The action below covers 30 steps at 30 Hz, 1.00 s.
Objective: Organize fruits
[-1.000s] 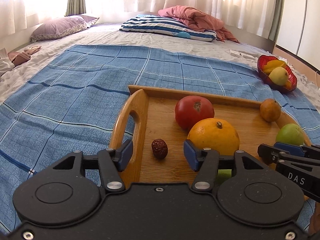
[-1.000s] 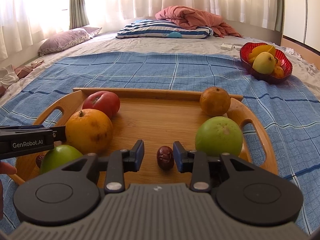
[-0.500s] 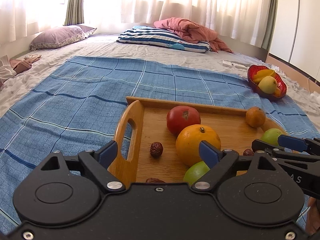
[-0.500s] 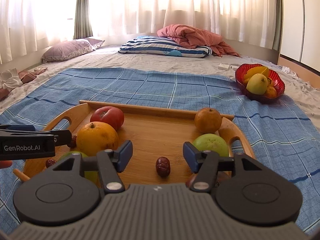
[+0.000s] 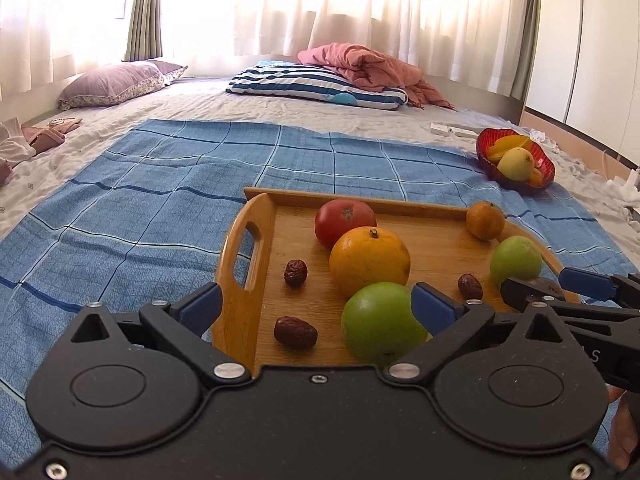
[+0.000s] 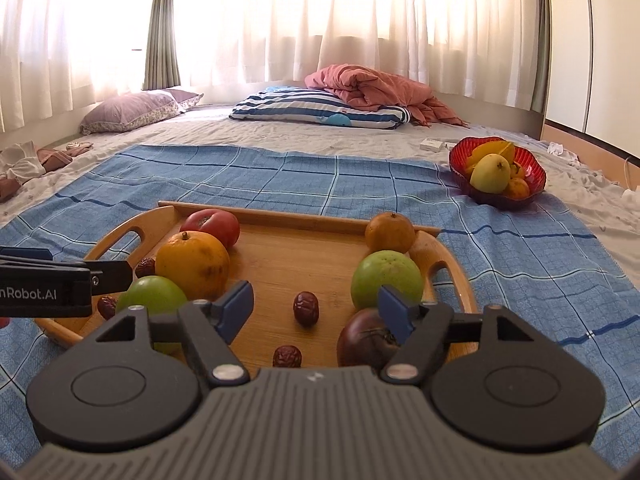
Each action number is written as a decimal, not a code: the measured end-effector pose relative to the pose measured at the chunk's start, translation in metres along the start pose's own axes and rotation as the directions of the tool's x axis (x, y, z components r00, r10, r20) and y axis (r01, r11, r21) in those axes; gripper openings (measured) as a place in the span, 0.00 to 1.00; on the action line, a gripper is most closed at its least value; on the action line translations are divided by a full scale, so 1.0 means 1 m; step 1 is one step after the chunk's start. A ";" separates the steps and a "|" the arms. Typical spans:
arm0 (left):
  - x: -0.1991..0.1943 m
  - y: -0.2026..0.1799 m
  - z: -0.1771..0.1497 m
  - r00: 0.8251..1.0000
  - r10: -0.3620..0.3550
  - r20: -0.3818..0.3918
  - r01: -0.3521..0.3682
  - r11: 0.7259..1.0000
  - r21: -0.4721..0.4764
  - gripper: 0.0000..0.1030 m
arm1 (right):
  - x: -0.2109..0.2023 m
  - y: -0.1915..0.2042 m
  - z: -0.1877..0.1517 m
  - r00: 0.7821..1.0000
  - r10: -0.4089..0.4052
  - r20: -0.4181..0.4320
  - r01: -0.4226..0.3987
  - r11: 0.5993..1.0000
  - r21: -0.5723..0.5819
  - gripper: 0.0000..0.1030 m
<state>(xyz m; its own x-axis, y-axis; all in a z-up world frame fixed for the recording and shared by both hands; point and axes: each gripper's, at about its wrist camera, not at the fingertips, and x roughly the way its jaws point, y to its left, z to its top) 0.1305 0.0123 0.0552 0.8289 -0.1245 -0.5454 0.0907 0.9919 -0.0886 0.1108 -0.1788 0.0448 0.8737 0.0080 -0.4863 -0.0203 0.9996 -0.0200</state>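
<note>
A wooden tray (image 5: 256, 236) (image 6: 304, 216) on the blue checked cloth holds a tomato (image 5: 346, 220), a large orange (image 5: 370, 260), a small orange (image 6: 390, 232), two green apples (image 5: 380, 324) (image 6: 386, 278), a dark purple fruit (image 6: 366, 340) and several dates (image 6: 306, 308). My left gripper (image 5: 316, 304) hovers over the tray's left end, jaws opening wide, gripping nothing. My right gripper (image 6: 316, 308) hovers over the near right part, jaws also opening. A date lies on the wood below its gap, untouched.
A red bowl (image 6: 496, 176) with yellow and orange fruit sits at the far right edge of the cloth. Pillows (image 5: 316, 84) and a pink quilt (image 6: 372, 88) lie at the head of the bed. Clothes (image 5: 36, 136) lie at the far left.
Both grippers have pulled back and risen from the tray while their jaws spread wider. More of the tray's near part shows now. The fruit has not moved.
</note>
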 end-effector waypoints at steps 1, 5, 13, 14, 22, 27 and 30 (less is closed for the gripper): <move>-0.002 -0.001 -0.002 1.000 0.002 0.000 -0.002 1.000 0.002 0.98 | -0.002 -0.001 -0.002 1.000 0.001 -0.001 -0.001 1.000 0.007 0.79; -0.009 -0.004 -0.010 1.000 -0.008 -0.006 0.008 1.000 -0.003 0.99 | -0.013 -0.004 -0.009 1.000 0.004 0.005 -0.004 1.000 0.021 0.82; -0.018 -0.007 -0.027 1.000 -0.003 -0.023 0.003 1.000 -0.010 1.00 | -0.031 -0.005 -0.025 1.000 -0.015 0.020 0.014 1.000 0.016 0.83; -0.019 -0.007 -0.030 1.000 -0.004 -0.026 0.004 1.000 -0.010 1.00 | -0.032 -0.005 -0.027 1.000 -0.017 0.019 0.016 1.000 0.018 0.83; -0.026 -0.011 -0.046 0.999 0.016 -0.028 -0.016 1.000 -0.010 1.00 | -0.040 -0.011 -0.045 0.999 -0.030 -0.010 0.031 0.999 0.033 0.83; -0.026 -0.012 -0.059 0.999 -0.004 -0.055 0.002 0.999 -0.035 1.00 | -0.041 -0.014 -0.057 0.999 -0.034 -0.034 0.035 0.998 0.049 0.83; -0.023 -0.015 -0.064 0.998 0.003 -0.065 -0.005 1.000 -0.022 1.00 | -0.041 -0.014 -0.064 0.998 -0.047 -0.047 0.049 0.998 0.042 0.83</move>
<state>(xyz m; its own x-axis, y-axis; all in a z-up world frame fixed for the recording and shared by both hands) 0.0746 -0.0013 0.0159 0.7914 -0.1226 -0.5989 0.0745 0.9917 -0.1046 0.0442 -0.1944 0.0092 0.8500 -0.0399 -0.5253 0.0424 0.9991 -0.0073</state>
